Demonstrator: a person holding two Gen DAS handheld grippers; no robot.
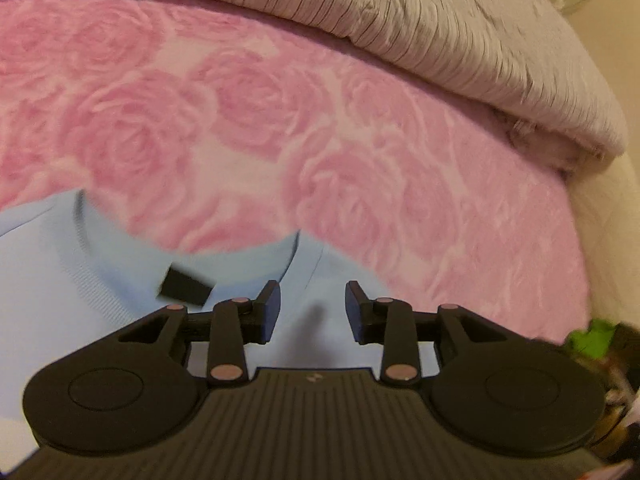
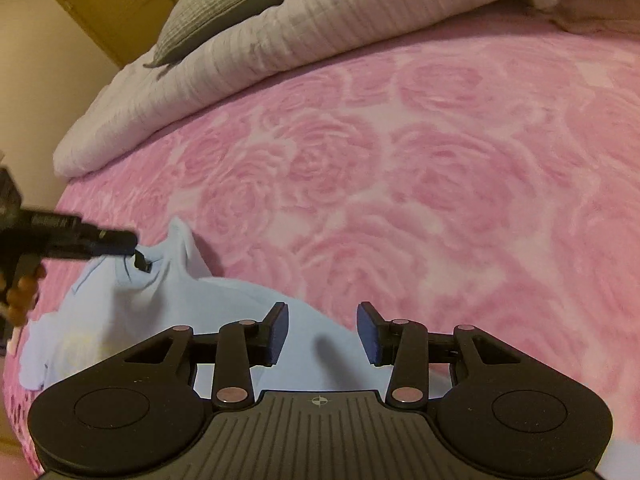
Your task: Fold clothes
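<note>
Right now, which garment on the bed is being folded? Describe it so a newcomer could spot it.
Start at the pink rose-patterned blanket covering the bed. At its near edge lies a light blue shirt. It is the only plain, pale blue fabric there, unlike the grey ribbed duvet behind.

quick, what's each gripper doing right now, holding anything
left gripper: open, nothing between the jaws, above the light blue shirt.
right gripper: open, empty, also above the shirt on the pink rose blanket.
</note>
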